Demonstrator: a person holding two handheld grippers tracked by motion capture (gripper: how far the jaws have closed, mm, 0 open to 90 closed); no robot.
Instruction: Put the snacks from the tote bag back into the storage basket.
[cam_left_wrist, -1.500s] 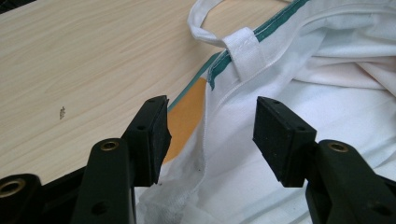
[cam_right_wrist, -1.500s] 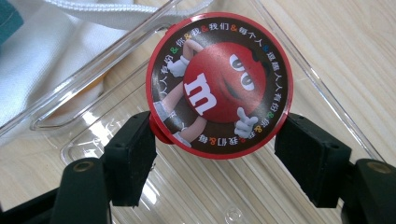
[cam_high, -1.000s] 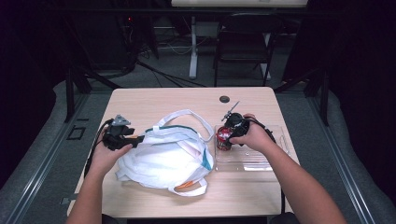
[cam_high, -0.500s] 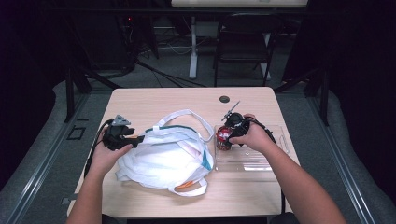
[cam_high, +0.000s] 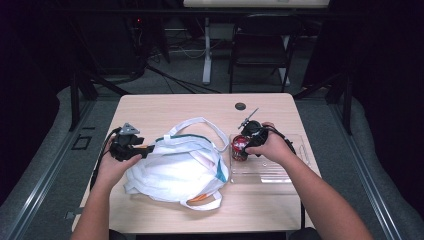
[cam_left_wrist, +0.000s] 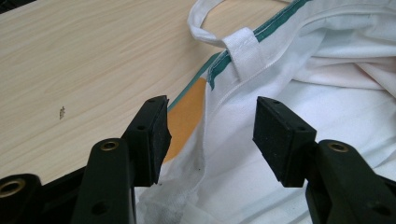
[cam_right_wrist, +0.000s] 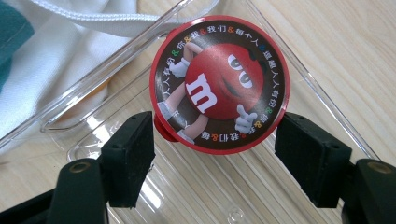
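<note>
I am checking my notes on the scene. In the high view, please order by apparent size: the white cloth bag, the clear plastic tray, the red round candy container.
1. White cloth bag, clearly the largest.
2. Clear plastic tray, smaller than the bag.
3. Red round candy container, the smallest, standing in the tray between the right gripper's jaws.

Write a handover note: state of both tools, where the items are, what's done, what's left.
Left tool: open, jaws either side of the white bag rim, not clamped.
Right tool: open, jaws flanking the red candy tub; whether they touch it is unclear.
The tub stands in the clear tray, at the end by the bag.
Done: both tools positioned.
Left, probably: grip the rim, close on the tub, move it into the bag.
</note>
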